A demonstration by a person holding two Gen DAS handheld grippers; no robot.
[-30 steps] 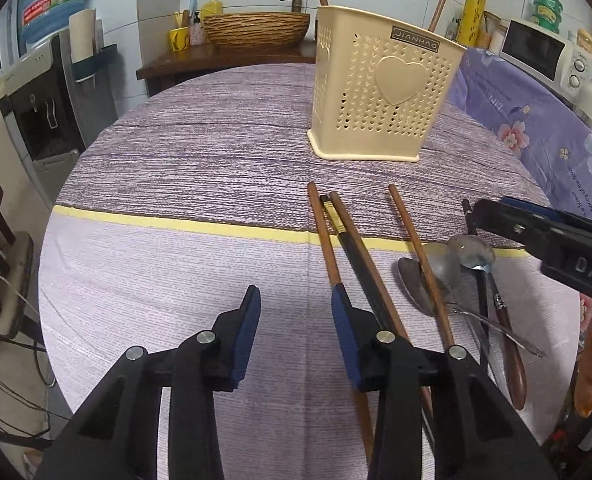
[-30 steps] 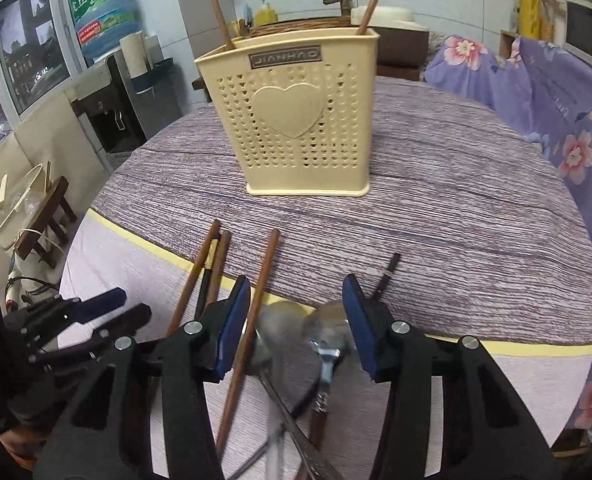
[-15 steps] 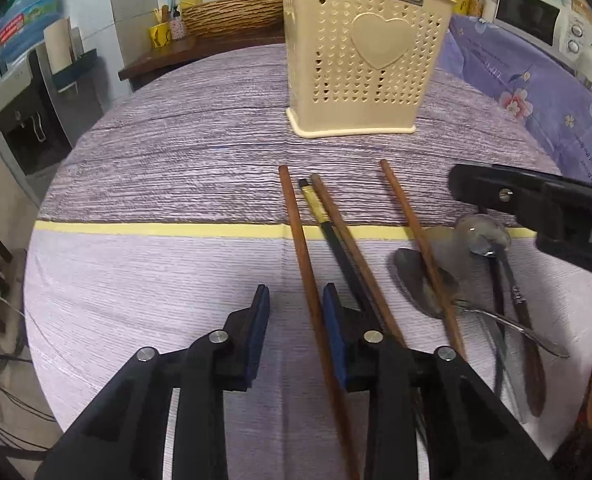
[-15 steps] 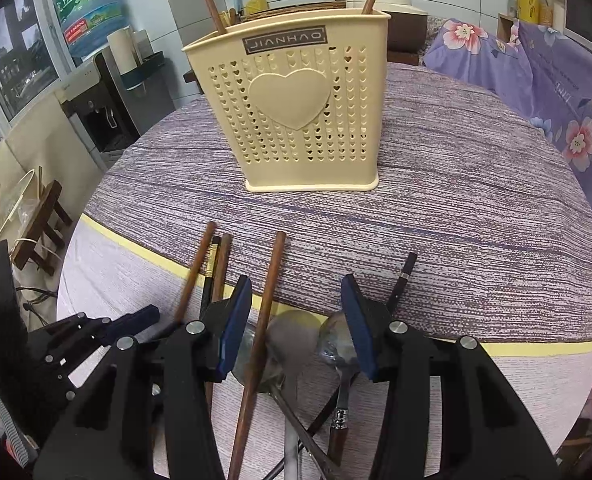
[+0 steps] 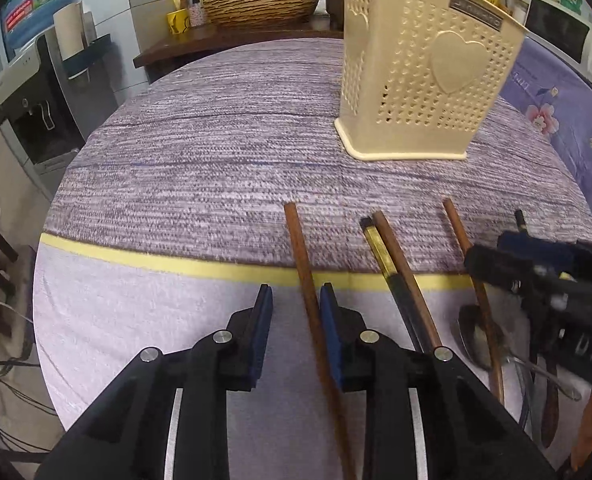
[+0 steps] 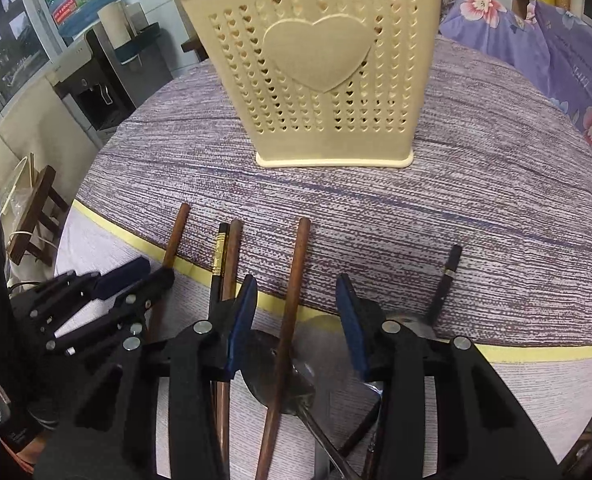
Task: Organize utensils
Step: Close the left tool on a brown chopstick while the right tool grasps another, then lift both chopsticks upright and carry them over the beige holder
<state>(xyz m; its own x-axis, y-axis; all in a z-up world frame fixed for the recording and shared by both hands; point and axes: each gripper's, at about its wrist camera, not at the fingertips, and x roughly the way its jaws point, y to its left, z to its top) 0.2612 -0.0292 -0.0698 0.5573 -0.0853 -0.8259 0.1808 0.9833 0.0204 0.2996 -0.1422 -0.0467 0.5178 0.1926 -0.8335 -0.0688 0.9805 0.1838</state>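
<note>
A cream perforated utensil holder with a heart stands on the round table; it also shows in the right wrist view. Several brown chopsticks and one black chopstick lie side by side before it. My left gripper is open, its jaws either side of the leftmost brown chopstick, not closed on it. My right gripper is open around another brown chopstick that lies over a metal spoon. The right gripper also shows in the left wrist view.
The table wears a purple striped cloth with a yellow line. More spoons and a dark-handled utensil lie at the right. A water dispenser and stool stand left; a floral-covered surface is right.
Both grippers moved forward and lower toward the chopsticks. The left jaws now straddle the leftmost chopstick; the right jaws straddle the chopstick over the spoon. The holder looms closer in the right wrist view.
</note>
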